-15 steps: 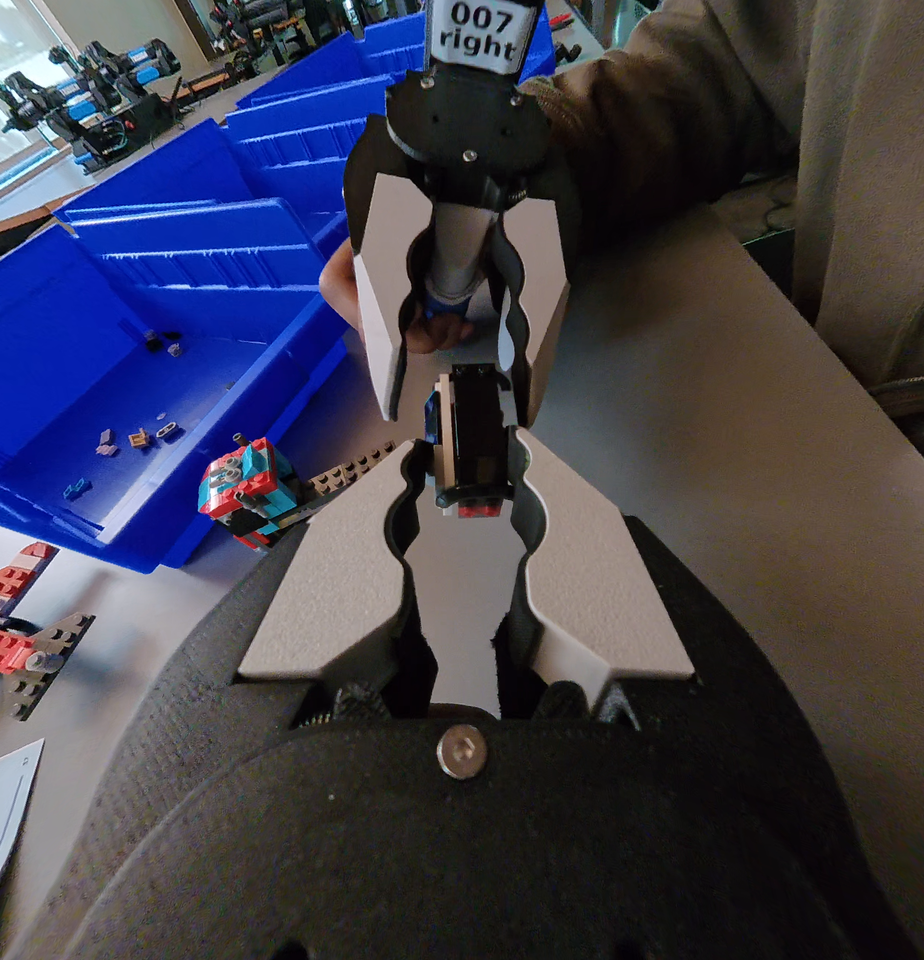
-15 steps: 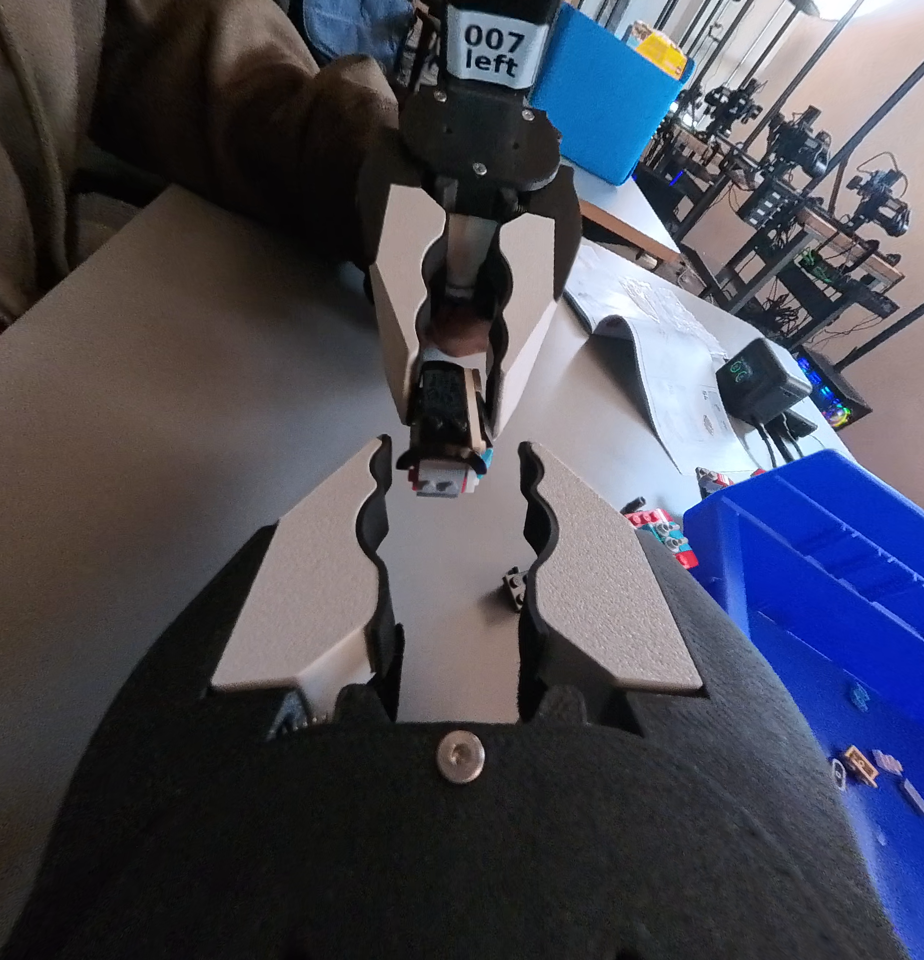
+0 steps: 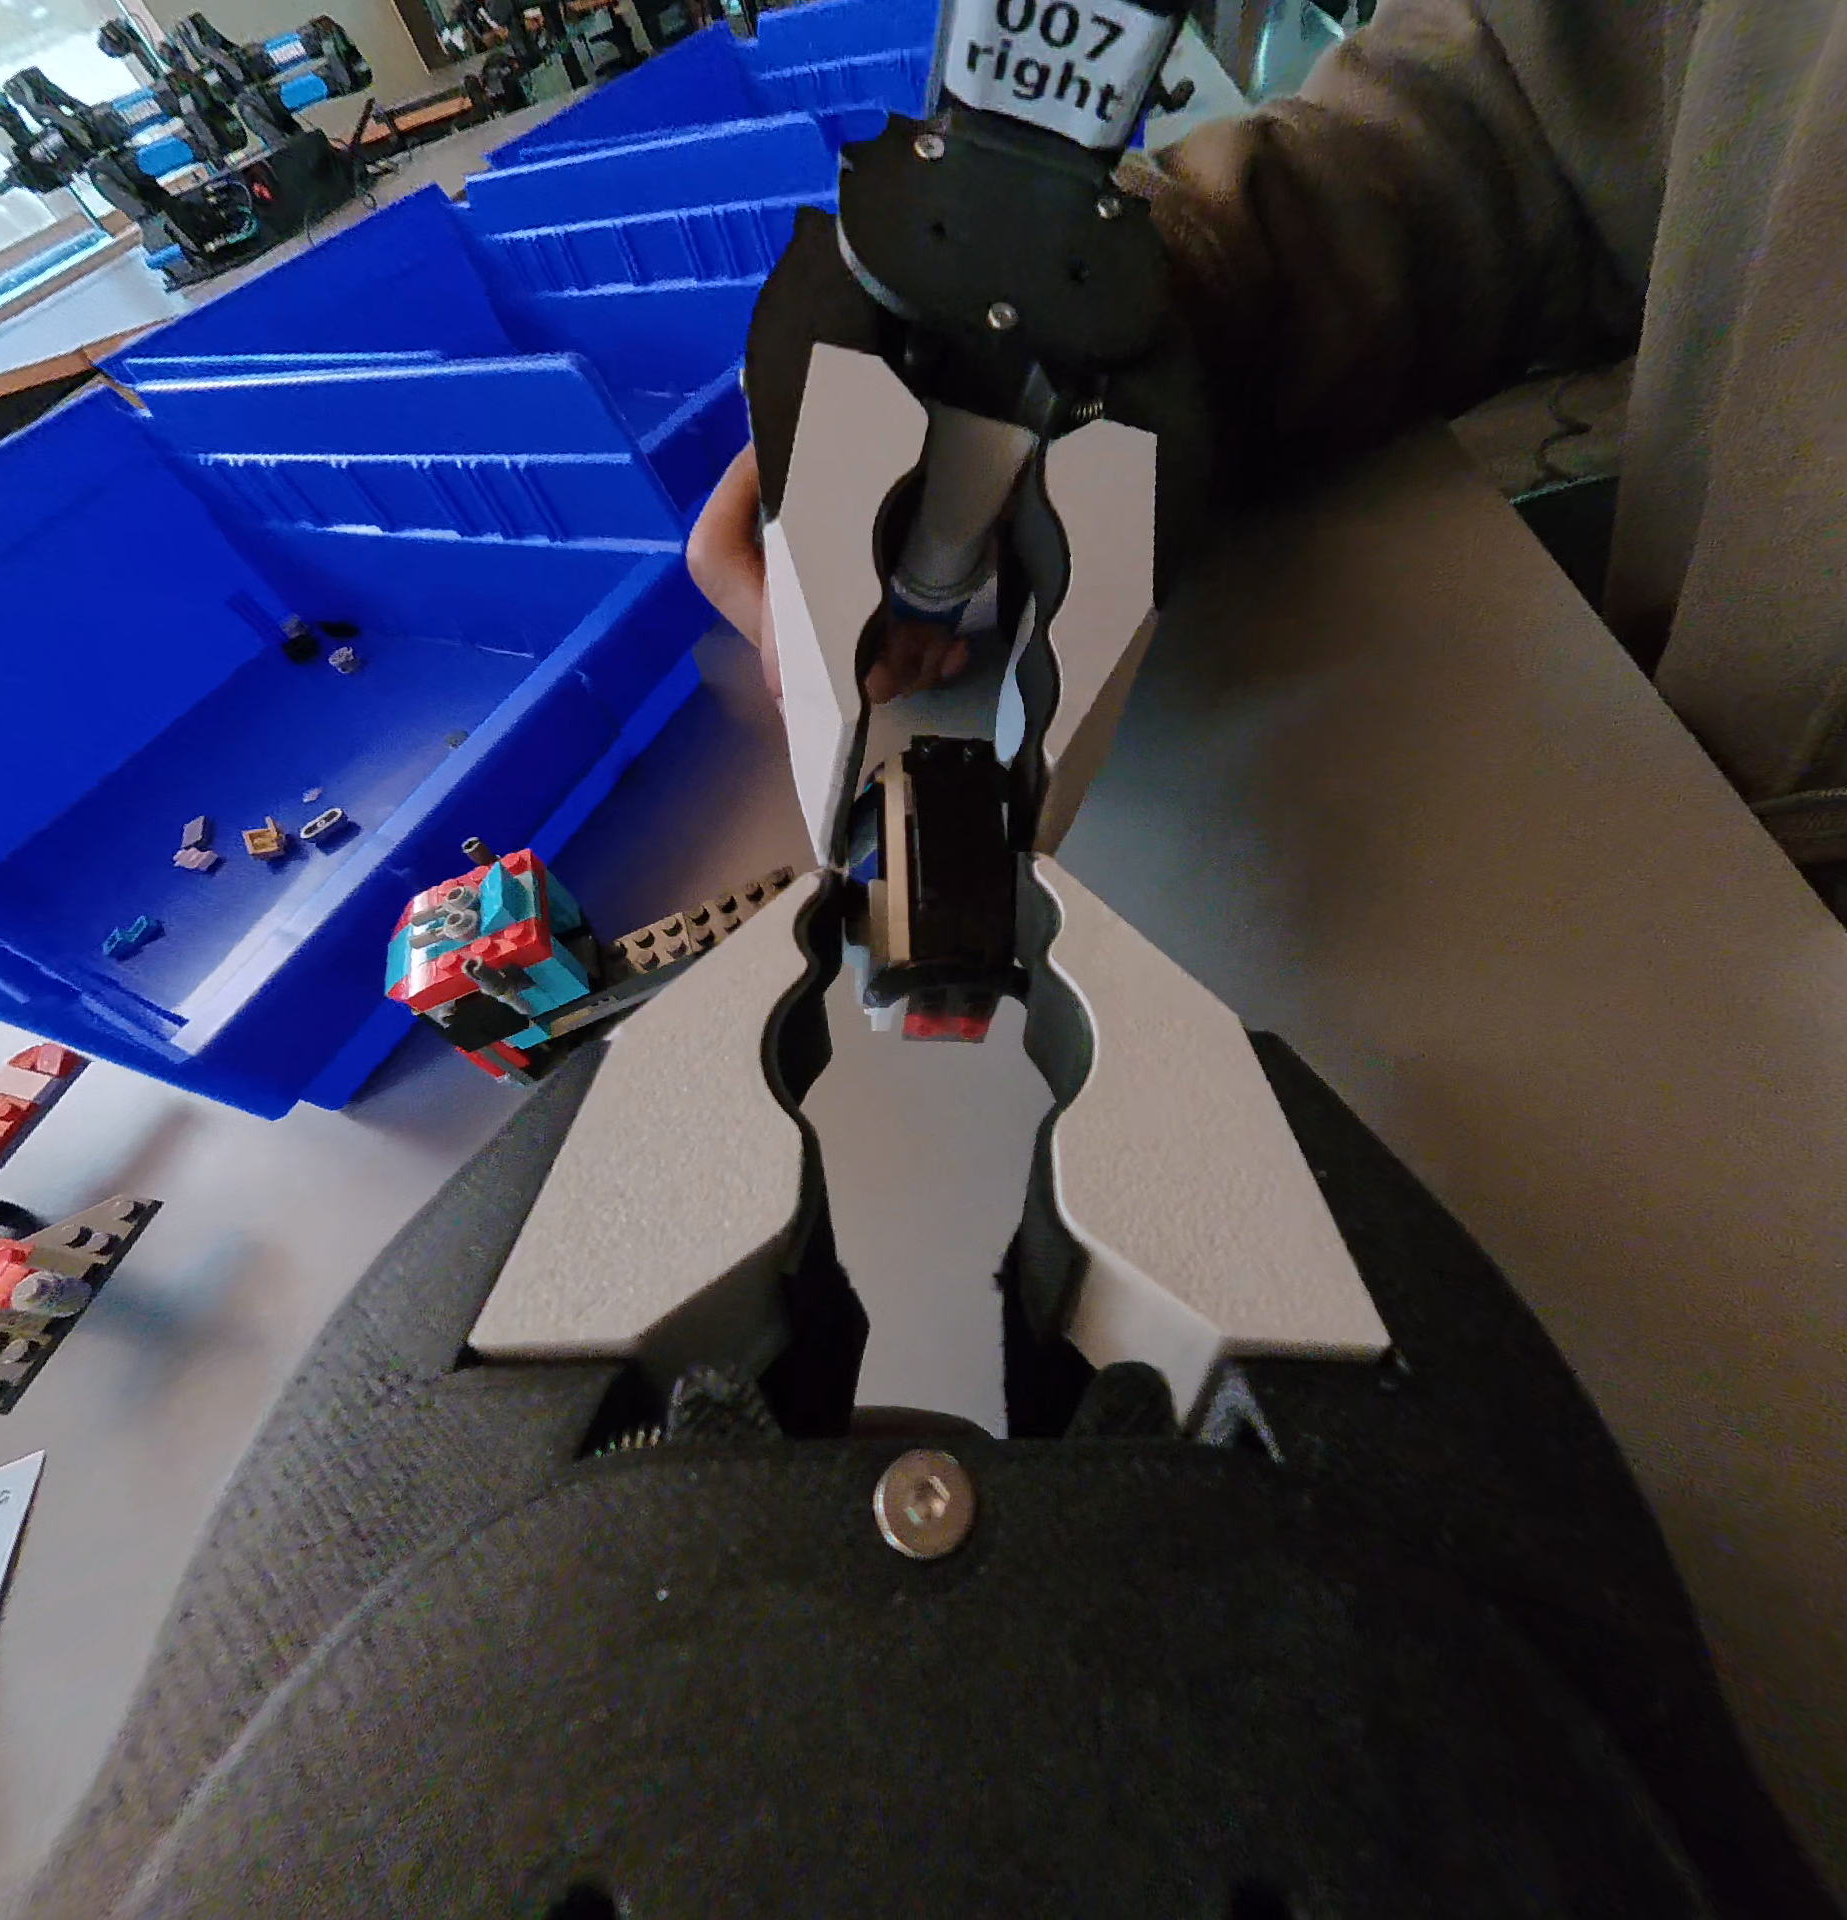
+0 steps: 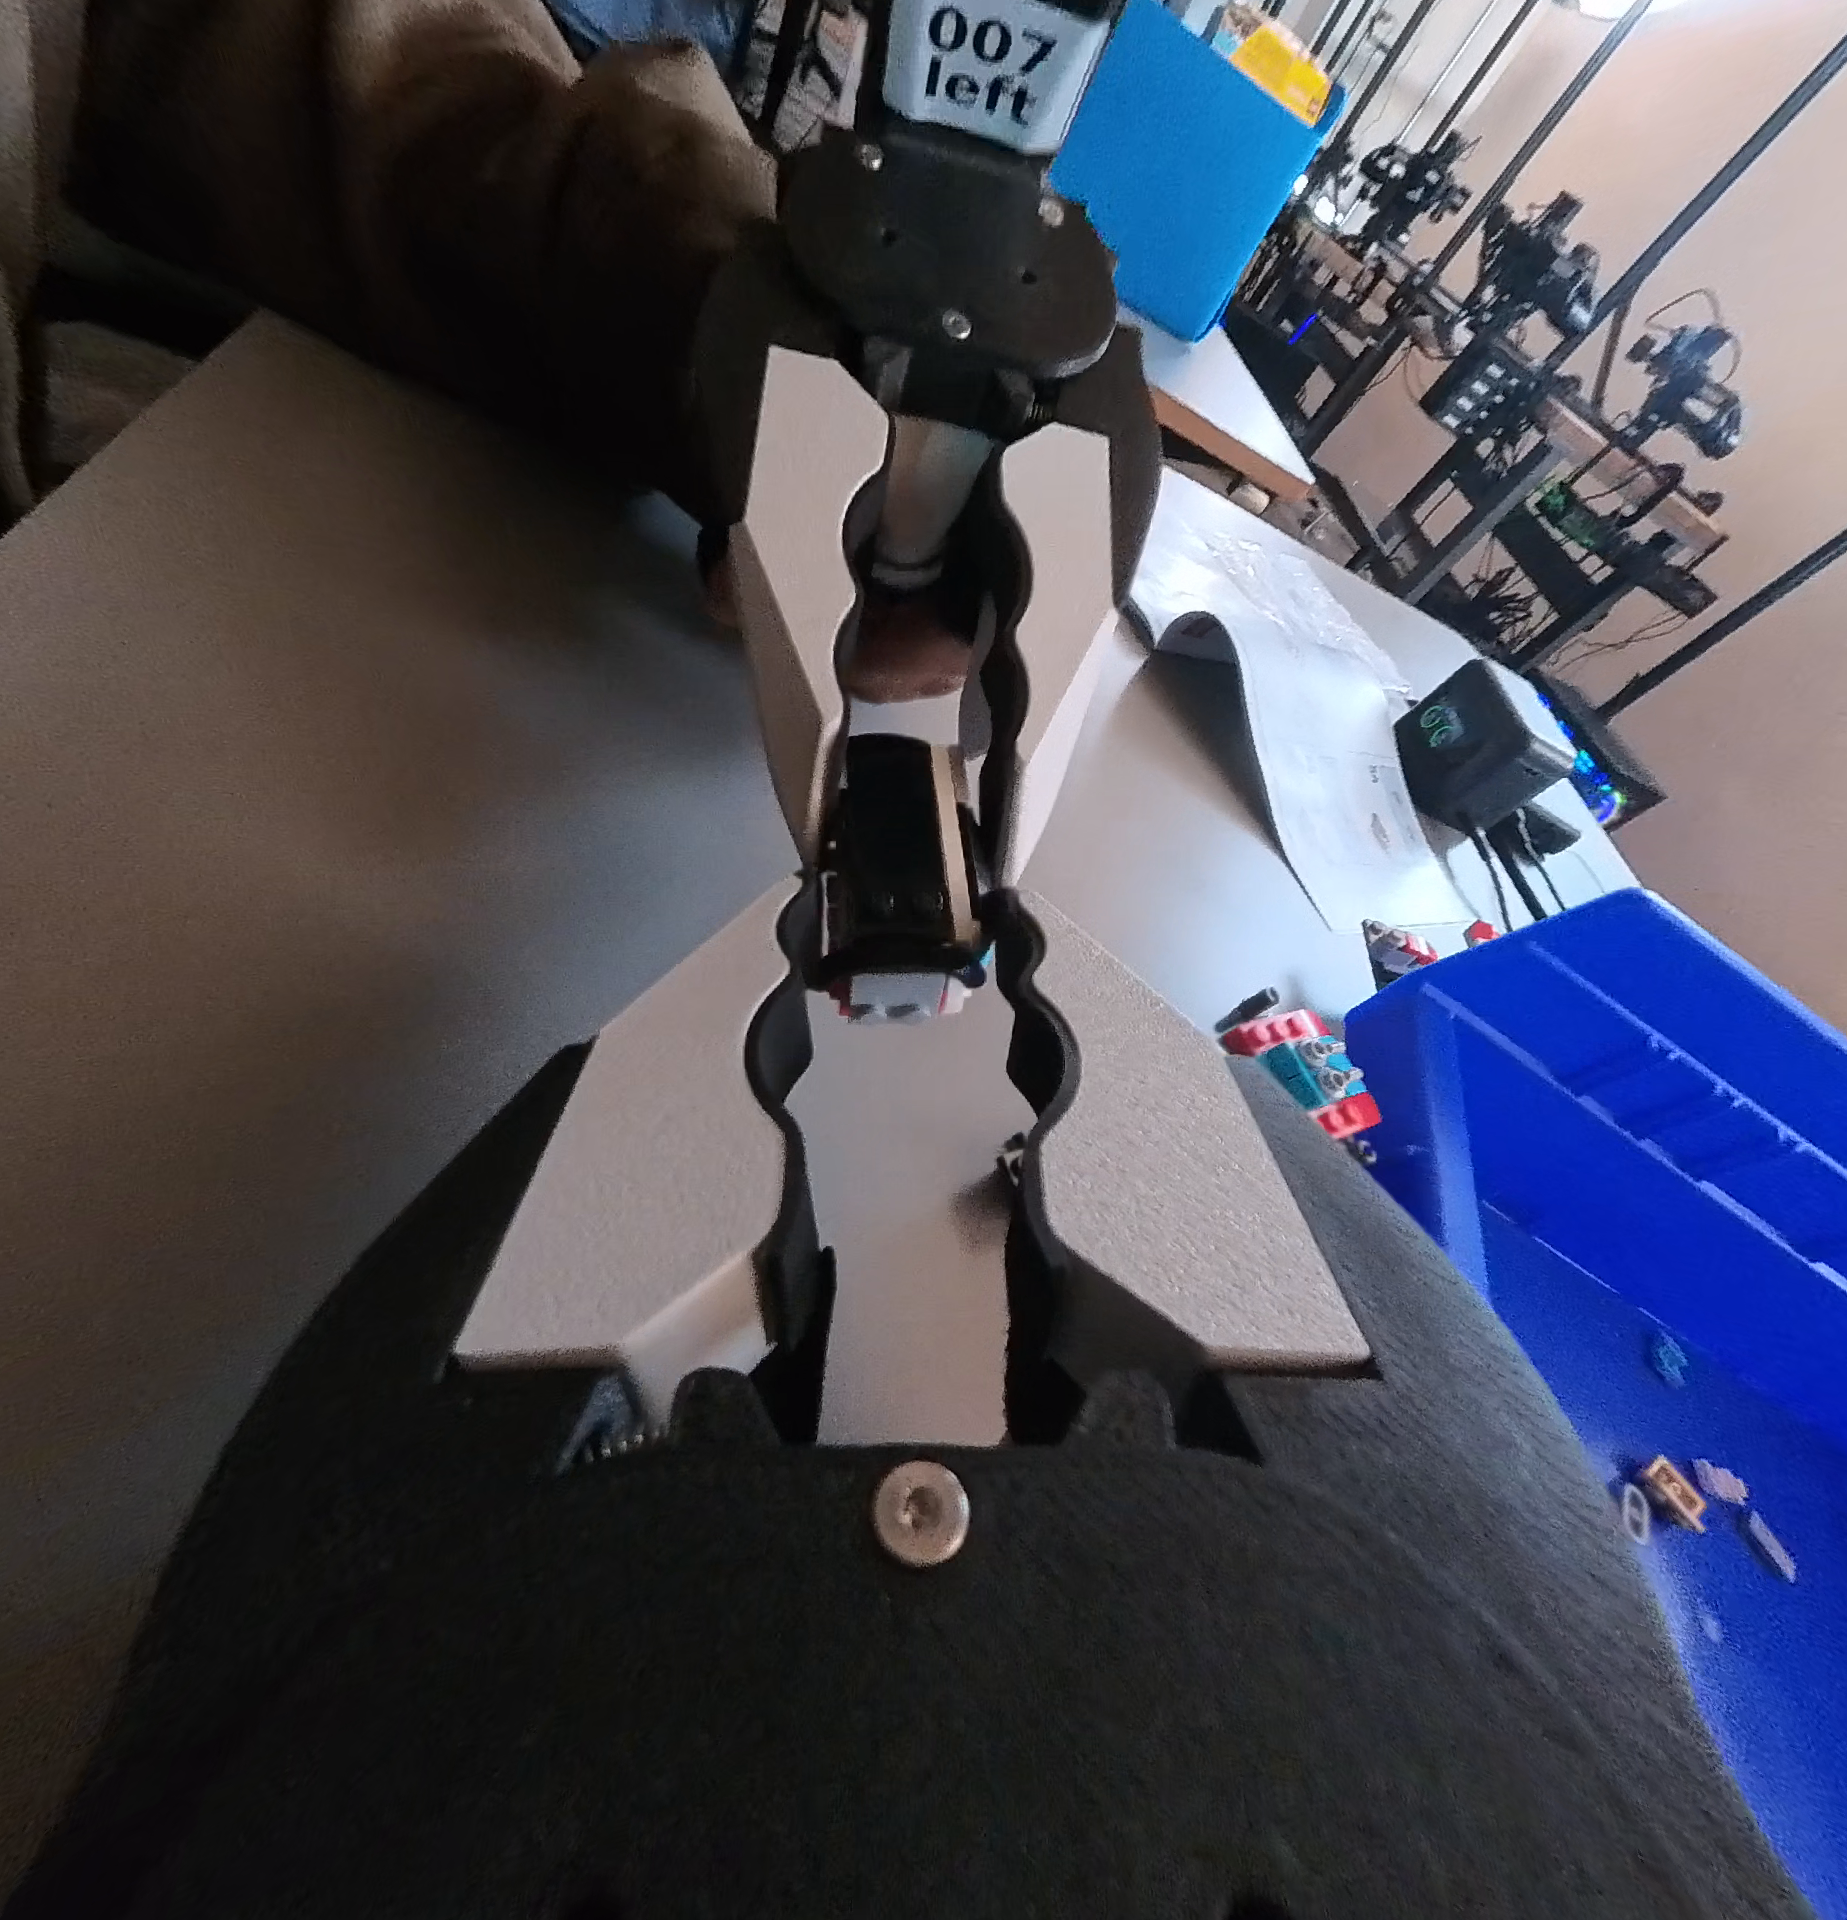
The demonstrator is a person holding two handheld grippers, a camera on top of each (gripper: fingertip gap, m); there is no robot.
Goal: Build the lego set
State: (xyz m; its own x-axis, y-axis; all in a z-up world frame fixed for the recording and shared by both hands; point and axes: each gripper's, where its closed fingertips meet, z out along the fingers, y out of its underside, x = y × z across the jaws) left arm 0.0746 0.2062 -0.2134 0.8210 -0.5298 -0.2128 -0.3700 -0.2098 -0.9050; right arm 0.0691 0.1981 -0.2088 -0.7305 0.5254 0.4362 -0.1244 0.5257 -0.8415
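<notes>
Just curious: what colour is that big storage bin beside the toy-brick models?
Bright blue. The bin shows best in the left wrist view.

2 grippers meet tip to tip — the left gripper (image 3: 924,914) and the right gripper (image 4: 903,935) — with 1 black brick assembly (image 3: 945,883) clamped between both sets of pads. 1 red-and-teal brick model (image 3: 483,951) stands on the 1 grey table (image 3: 1418,831). At least 3 blue bins (image 3: 399,644) sit in a row; roughly 8 small loose pieces (image 3: 264,836) lie in the nearest. 1 open booklet (image 4: 1303,727) and 1 black power adapter (image 4: 1475,743) — 1 each.
</notes>
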